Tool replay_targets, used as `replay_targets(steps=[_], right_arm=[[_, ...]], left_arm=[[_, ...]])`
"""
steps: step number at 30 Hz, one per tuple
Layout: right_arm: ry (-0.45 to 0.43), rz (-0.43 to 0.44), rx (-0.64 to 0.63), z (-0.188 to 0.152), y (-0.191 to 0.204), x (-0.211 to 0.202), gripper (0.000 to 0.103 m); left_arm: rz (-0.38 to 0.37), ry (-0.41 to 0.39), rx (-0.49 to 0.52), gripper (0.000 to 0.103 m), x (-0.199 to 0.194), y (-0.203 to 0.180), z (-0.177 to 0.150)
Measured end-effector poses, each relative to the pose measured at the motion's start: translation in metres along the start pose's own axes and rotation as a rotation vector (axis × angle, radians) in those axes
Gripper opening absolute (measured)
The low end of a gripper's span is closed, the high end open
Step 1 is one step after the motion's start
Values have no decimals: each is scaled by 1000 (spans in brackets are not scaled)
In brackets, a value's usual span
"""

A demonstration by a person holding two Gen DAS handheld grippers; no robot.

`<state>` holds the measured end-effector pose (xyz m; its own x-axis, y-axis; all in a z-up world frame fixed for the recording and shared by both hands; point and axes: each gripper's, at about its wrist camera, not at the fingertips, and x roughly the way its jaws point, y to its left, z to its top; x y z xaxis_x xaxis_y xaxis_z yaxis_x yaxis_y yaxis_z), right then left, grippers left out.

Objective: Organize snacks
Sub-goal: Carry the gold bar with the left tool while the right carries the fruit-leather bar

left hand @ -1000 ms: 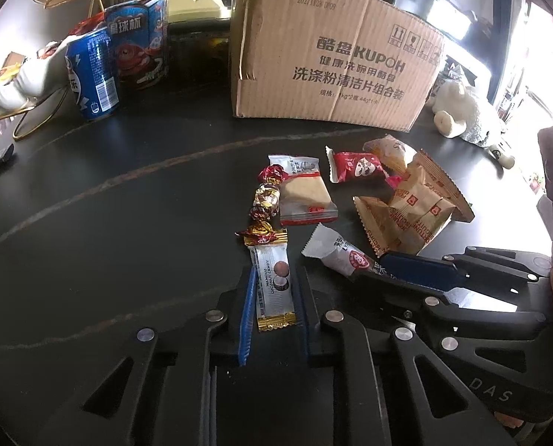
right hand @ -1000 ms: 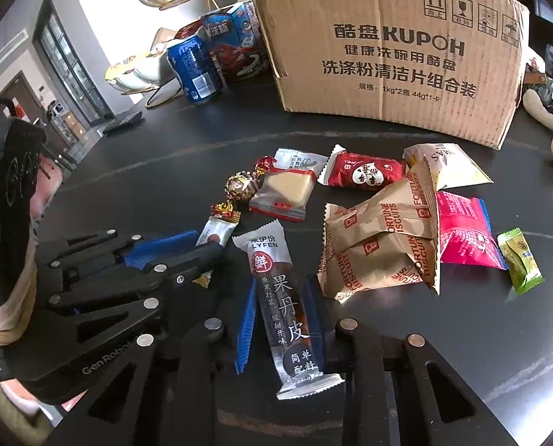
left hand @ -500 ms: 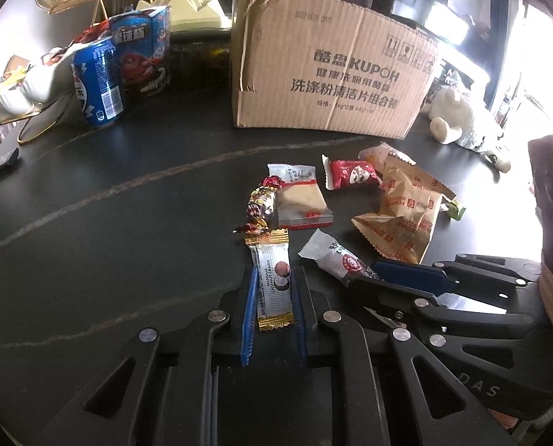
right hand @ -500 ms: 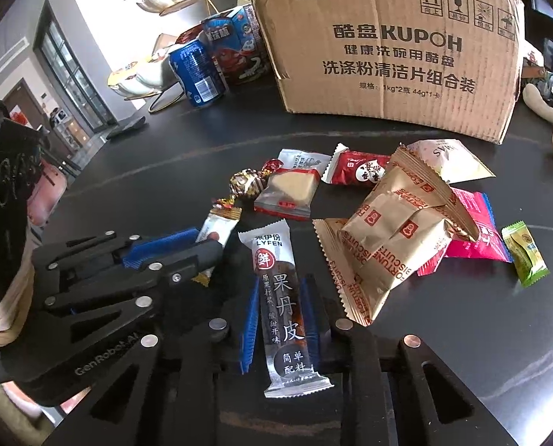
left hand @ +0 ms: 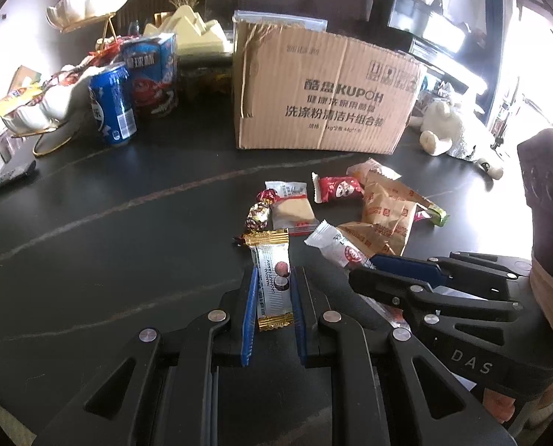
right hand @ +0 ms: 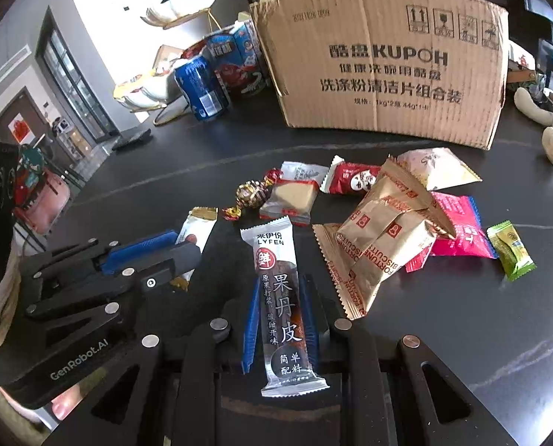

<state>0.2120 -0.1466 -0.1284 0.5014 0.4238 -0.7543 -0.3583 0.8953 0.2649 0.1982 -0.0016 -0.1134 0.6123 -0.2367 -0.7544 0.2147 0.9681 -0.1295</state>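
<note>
Both grippers carry a snack, so the coming move turns on the cardboard box (left hand: pixel 324 93), which stands at the far side of the dark table (left hand: pixel 102 245), beyond the loose snack pile (right hand: pixel 384 223). The left gripper (left hand: pixel 272 290) is clamped on a white chocolate bar with gold ends (left hand: pixel 271 275), its long axis pointing away toward the box. The right gripper (right hand: pixel 280 316) is clamped on a LYFEN fruit-leather bar (right hand: pixel 282 304), lying likewise. The box's inside is hidden from both views.
</note>
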Motion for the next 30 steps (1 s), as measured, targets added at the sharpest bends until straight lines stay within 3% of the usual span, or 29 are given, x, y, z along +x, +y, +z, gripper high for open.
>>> replay_targets(steps=[15,30], right_arm=[[-109,-20,27,22,5,-43,22],[-245,-114,51,80,-6,-91,22]], left_arm=[[-5,-77,5,19,-35,-9,25],[-14,-158,68,19,-56,-23,93]])
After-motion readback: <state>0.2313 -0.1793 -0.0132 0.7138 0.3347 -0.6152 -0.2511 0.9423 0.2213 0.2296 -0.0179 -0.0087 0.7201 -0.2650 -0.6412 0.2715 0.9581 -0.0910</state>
